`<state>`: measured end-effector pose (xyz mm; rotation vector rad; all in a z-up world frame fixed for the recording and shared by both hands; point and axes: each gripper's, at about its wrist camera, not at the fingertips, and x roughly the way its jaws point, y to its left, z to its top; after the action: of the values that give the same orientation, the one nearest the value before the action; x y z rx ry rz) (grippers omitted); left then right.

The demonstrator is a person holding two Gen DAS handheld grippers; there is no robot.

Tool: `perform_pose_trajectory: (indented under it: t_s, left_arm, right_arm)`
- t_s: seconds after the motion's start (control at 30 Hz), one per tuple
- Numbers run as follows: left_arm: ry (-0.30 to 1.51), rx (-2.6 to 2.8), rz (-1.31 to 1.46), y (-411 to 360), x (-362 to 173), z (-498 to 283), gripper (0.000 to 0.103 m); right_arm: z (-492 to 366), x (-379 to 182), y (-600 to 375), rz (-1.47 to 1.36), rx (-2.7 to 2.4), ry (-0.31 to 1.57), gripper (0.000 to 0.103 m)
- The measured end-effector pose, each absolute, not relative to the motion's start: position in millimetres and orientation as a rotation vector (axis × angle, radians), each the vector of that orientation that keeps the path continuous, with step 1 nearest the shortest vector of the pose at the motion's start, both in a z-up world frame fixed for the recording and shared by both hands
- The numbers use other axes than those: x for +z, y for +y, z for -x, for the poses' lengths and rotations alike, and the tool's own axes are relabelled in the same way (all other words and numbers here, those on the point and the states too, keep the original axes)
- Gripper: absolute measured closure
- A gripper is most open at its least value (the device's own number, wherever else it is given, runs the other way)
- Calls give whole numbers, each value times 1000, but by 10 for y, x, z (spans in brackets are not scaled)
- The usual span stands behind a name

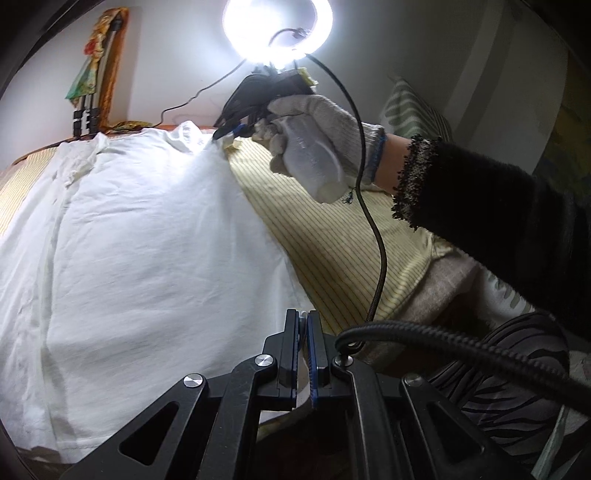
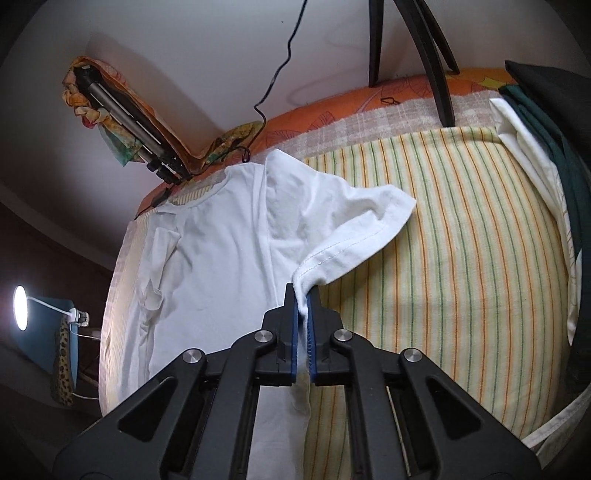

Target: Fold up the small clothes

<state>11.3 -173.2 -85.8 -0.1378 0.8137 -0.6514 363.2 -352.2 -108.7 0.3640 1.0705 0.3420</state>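
Both grippers clamped on the white T-shirt, which lies spread on the striped sheet.

Right gripper (image 2: 303,295): jaws pinched tight on the hem of the white T-shirt (image 2: 221,236) at its sleeve, cloth bunched between the blue pads; the sleeve is lifted and trails back toward the shirt body. Left gripper (image 1: 303,321): jaws drawn together with the shirt's lower edge between the pads. In the left wrist view a gloved hand (image 1: 314,147) in a dark sleeve holds the right gripper at the shirt's far corner. The shirt body lies flat on the yellow striped sheet (image 2: 461,240), collar toward the wall. A ring light (image 1: 277,22) glares above; folded dark garments (image 2: 546,122) sit at the sheet's far right corner.
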Motion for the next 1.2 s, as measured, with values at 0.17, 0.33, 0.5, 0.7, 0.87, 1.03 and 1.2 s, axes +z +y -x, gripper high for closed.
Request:
perform_pose_trajectory:
  t_s: [0.17, 0.33, 0.5, 0.7, 0.87, 1.03, 1.2]
  left_arm:
    - [803, -620, 190, -1533, -817, -34, 102]
    - [803, -579, 247, -1283, -799, 34, 102]
    - [804, -537, 286, -1032, -835, 79, 102]
    - [803, -490, 312, -766, -864, 122, 102]
    - [819, -455, 328, -602, -931, 130, 102]
    - [844, -446, 320, -593, -991, 123, 102]
    - [859, -422, 304, -608, -985, 114, 102]
  right_arm:
    - [-3607, -863, -3188, -253, 338, 1043, 98]
    - [-3611, -767, -2820, -143, 328, 1038, 98]
    - [-3604, -753, -2404, -48, 350, 1038, 98]
    - [-3628, -840, -1936, 38, 370, 1051, 98]
    - [-3654, -980, -1603, 104, 387, 1070, 98]
    - [-3643, -1124, -1386, 168, 399, 1088, 98]
    - [-3646, -1251, -1294, 170, 427, 1113, 98]
